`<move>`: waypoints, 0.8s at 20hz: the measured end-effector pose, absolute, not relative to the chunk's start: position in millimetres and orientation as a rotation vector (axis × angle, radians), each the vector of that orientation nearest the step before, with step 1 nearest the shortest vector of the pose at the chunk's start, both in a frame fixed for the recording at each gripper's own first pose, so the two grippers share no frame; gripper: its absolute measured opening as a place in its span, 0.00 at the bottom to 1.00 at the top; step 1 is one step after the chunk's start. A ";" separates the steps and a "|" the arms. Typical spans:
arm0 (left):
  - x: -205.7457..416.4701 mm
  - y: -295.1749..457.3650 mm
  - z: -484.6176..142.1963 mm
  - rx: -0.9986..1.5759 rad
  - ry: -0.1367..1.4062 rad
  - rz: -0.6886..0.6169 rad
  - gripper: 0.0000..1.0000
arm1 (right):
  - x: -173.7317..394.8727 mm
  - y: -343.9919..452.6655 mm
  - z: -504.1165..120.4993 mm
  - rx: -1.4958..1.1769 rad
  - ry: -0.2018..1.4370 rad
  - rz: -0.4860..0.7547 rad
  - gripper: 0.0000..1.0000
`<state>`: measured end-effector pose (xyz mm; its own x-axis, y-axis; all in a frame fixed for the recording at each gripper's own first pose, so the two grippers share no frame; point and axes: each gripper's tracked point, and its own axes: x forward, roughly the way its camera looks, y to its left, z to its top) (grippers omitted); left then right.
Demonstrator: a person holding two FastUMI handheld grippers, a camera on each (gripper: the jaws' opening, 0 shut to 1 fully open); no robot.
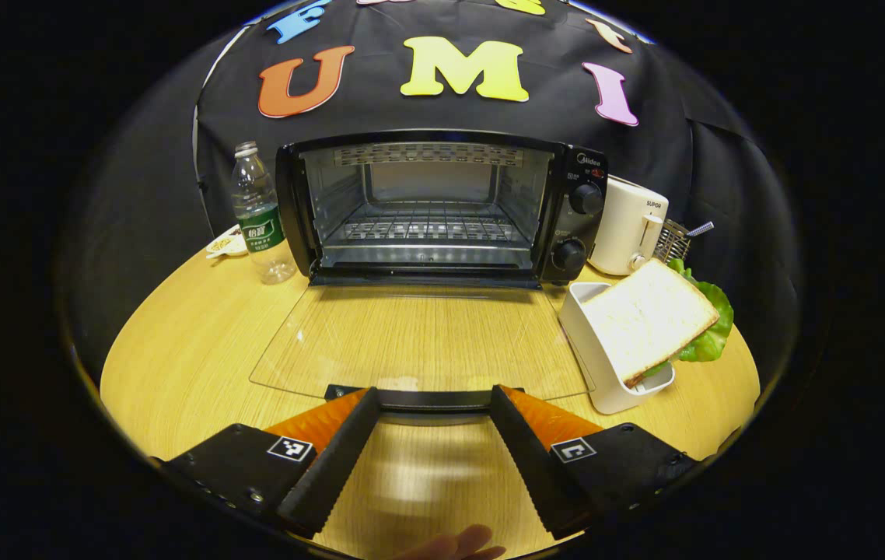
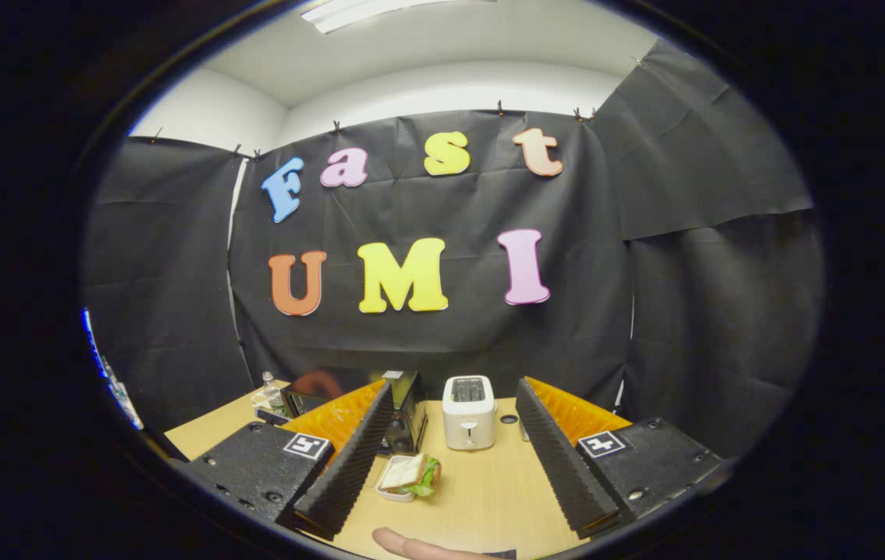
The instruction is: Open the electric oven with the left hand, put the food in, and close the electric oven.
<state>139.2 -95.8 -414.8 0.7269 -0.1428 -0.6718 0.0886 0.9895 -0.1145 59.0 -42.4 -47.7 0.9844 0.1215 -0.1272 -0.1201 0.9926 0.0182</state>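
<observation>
In the left gripper view the black electric oven [image 1: 427, 210] stands open at the back of the wooden table [image 1: 178, 350], its wire rack bare. Its glass door [image 1: 419, 334] lies flat toward me. The door's dark handle [image 1: 427, 399] sits just past the tips of my left gripper [image 1: 433, 393], which is open. The food, a sandwich [image 1: 648, 319] of white bread and lettuce, rests in a white dish [image 1: 594, 365] right of the door. My right gripper [image 2: 454, 389] is open, held high and well back. Far below it lie the sandwich [image 2: 410, 473] and the oven [image 2: 405, 420].
A white toaster [image 1: 629, 225] and a wire basket [image 1: 673, 241] stand right of the oven. A water bottle [image 1: 260, 214] and a small dish [image 1: 226, 245] stand left of it. The toaster [image 2: 468, 420] also appears between the right gripper's fingers. A person's fingertips [image 1: 458, 544] show at the bottom.
</observation>
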 end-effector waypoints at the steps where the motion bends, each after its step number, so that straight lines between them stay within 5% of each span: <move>1: 140.1 -95.3 -412.7 -0.078 0.739 -0.127 0.96 | 58.7 -41.5 -50.3 0.013 0.137 0.123 1.00; 13: 143.1 -79.2 -306.4 -0.148 0.493 -0.116 0.94 | 101.1 -47.8 -97.1 0.051 0.281 0.140 1.00; 14: 141.1 -76.8 -288.9 -0.141 0.457 -0.116 0.94 | 108.4 -45.6 -106.8 0.054 0.312 0.155 0.92; 16: 135.1 -75.1 -251.9 -0.133 0.371 -0.117 0.94 | 126.4 -41.9 -128.0 0.055 0.378 0.193 1.00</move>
<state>135.1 -75.1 -251.9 0.9255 -0.1380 -0.3527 0.0894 0.9845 -0.1508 126.4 -41.9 -128.0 0.9112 0.1979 -0.3614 -0.1773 0.9801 0.0896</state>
